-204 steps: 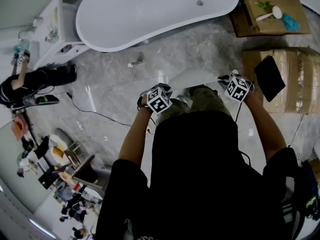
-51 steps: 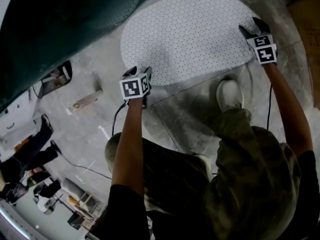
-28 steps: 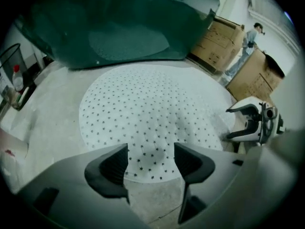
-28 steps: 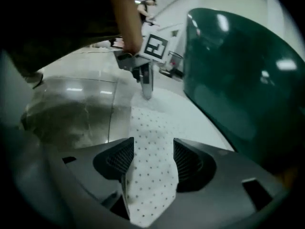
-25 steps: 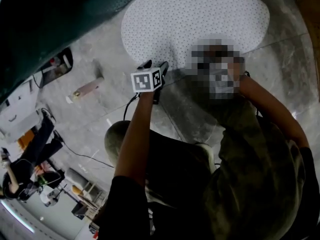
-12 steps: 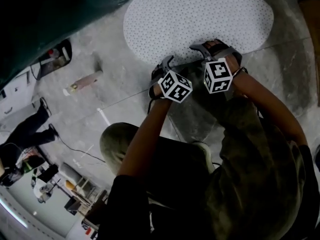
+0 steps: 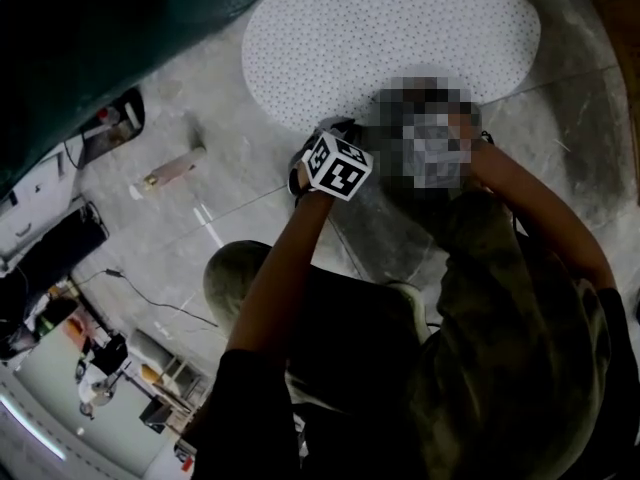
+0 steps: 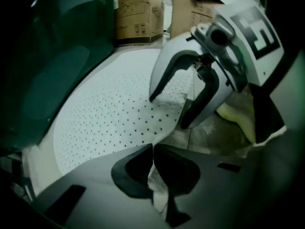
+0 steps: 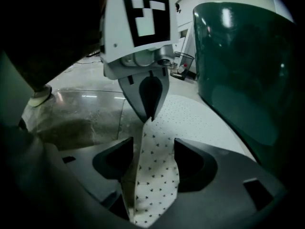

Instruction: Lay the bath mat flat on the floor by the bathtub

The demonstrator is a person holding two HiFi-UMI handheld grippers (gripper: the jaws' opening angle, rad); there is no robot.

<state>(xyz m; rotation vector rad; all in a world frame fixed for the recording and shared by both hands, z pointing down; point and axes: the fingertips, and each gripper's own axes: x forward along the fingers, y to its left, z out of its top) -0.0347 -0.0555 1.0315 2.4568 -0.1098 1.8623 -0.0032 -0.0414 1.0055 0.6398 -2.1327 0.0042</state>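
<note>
Bath mat (image 7: 400, 38) pinched by left gripper (image 8: 153, 149) jaws, just closed; right gripper (image 9: 152, 144) jaws apart.

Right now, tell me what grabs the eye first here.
A big white dotted bath mat lies on the grey floor beside the tub. At its near edge the left gripper has just closed its jaws on the mat, while the right gripper straddles it with open jaws.

Head view: the right gripper (image 9: 153, 149) lies wholly under a blurred patch. The bath mat (image 7: 380, 38) is cut by the top edge; the bathtub (image 7: 90, 38) by the top and left edges. Right gripper view: the mat's raised strip runs off the bottom edge. Lower left, the clutter (image 7: 100, 363) is too small to identify.
</note>
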